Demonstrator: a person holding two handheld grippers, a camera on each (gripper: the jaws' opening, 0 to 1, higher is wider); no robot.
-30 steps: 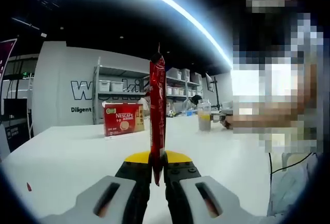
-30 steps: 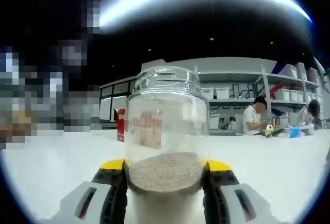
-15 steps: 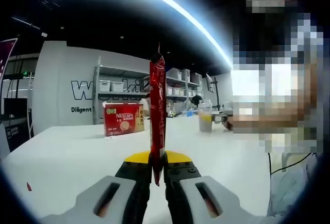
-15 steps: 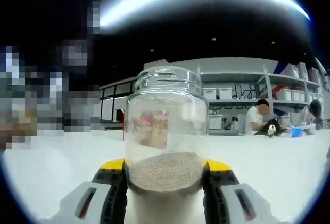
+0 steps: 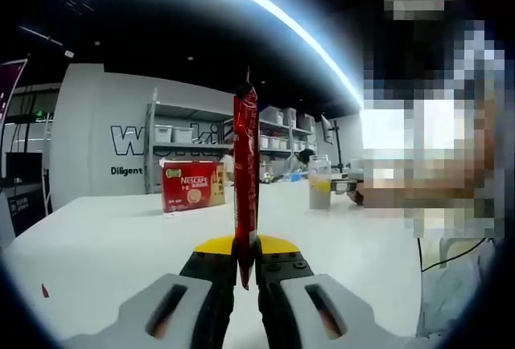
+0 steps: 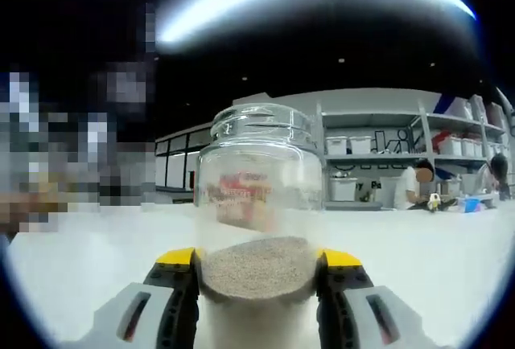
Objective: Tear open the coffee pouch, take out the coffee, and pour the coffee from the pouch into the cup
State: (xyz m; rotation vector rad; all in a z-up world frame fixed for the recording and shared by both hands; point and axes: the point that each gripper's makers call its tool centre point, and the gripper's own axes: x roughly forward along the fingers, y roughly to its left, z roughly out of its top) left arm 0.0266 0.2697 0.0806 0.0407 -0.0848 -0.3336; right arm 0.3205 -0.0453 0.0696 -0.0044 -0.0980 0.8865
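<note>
Slightly swung is the right gripper point(image 6: 257, 285), jaws clamped on the glass cup point(image 6: 259, 204) holding coffee powder point(image 6: 257, 264), while the red pouch point(image 5: 245, 172) is pinched upright by the left gripper point(image 5: 245, 273) above the tabletop point(image 5: 113, 236), seemingly to keep contents in.

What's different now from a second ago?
The right gripper has swung with its jar: the red box now shows behind the glass, and in the left gripper view the jar has barely shifted. The left gripper still holds the sachet upright.
</note>
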